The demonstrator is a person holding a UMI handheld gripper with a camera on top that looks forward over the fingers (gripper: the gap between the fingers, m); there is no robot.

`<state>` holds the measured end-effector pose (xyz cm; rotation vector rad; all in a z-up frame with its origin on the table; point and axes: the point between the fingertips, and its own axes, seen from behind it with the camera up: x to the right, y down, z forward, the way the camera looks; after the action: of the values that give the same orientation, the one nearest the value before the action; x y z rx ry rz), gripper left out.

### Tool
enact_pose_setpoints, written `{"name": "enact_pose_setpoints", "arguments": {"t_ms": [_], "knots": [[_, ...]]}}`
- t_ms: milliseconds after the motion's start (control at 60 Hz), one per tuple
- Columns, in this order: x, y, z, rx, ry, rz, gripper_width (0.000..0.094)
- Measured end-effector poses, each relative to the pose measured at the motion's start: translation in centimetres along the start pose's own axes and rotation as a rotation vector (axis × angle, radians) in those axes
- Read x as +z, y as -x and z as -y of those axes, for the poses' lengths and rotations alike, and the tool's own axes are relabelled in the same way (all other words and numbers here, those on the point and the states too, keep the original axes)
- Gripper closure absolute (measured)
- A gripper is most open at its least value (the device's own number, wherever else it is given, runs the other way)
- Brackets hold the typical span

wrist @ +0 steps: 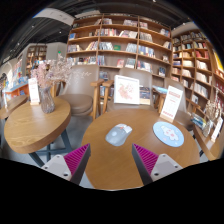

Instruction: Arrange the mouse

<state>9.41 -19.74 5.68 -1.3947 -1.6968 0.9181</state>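
While the gripper [110, 160] hangs open and holds nothing, the mouse [119, 134] sits on the round table [95, 160], just ahead of the fingers. A blue pad [168, 134] lies near it. The mouse looks smooth and round, so I think it could slip or spin away if the fingers close off-centre. It could also bump the sign [127, 90] behind it.

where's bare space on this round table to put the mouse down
Bare wood lies on the table between the mouse and the open claw, and left of the mouse towards the rim. The right side is crowded: a round blue pad, with upright sign cards behind.
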Motion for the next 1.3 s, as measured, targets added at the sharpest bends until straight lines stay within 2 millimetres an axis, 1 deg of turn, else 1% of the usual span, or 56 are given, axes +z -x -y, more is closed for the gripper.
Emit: {"name": "enact_pose_setpoints", "arguments": {"t_ms": [100, 217, 250, 317, 433, 550, 900, 1067, 1300], "knots": [[1.2, -0.5, -0.6, 0.033, 0.02, 0.016, 0.0084], [2.4, -1.3, -1.0, 0.032, 0.037, 0.01, 0.0084], [3.3, -1.3, -1.3, 0.035, 0.046, 0.014, 0.0083], [3.9, -1.0, -1.6, 0.05, 0.065, 0.03, 0.0085], [5.6, -1.0, -2.1, 0.075, 0.095, 0.029, 0.0085], [7.3, -1.4, -1.8, 0.074, 0.106, 0.018, 0.0085], [12.0, -0.7, -0.8, 0.091, 0.147, 0.027, 0.0081], [14.4, -0.9, 0.0, 0.094, 0.163, 0.02, 0.0082], [16.8, -0.6, 0.9, 0.118, 0.186, 0.03, 0.008]]}}
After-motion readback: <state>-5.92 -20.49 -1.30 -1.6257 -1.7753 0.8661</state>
